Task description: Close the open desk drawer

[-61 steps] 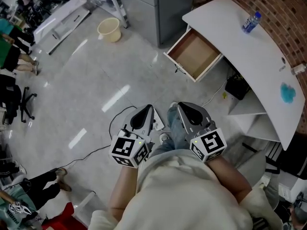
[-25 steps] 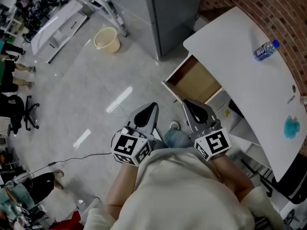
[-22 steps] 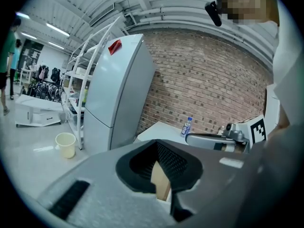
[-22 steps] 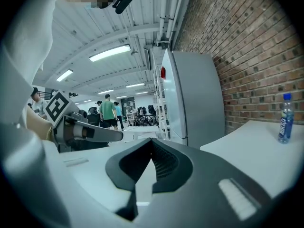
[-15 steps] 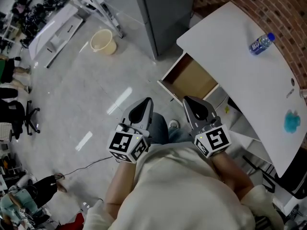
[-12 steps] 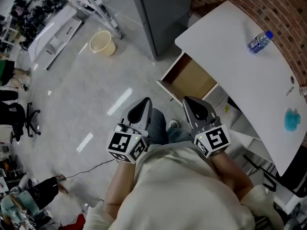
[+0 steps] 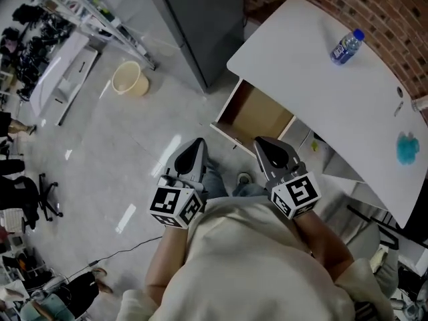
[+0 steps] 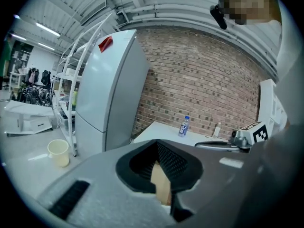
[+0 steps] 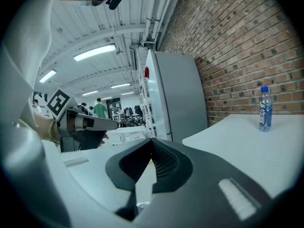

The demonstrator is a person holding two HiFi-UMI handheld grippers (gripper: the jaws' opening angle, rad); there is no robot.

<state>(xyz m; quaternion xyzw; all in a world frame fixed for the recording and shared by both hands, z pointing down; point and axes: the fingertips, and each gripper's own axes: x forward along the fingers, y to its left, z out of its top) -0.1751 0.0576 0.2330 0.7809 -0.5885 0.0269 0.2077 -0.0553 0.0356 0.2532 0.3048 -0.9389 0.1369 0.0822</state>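
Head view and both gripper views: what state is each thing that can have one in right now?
Desk drawer: open, pulled out, nothing seen inside.
Left tool: shut, empty.
Right tool: shut, empty.
Water bottle: upright on the desk, capped.
Bucket: upright on the floor.

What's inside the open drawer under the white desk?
The open wooden drawer shows only a bare brown bottom. Its rear part runs under the white desk top, so that portion is hidden.
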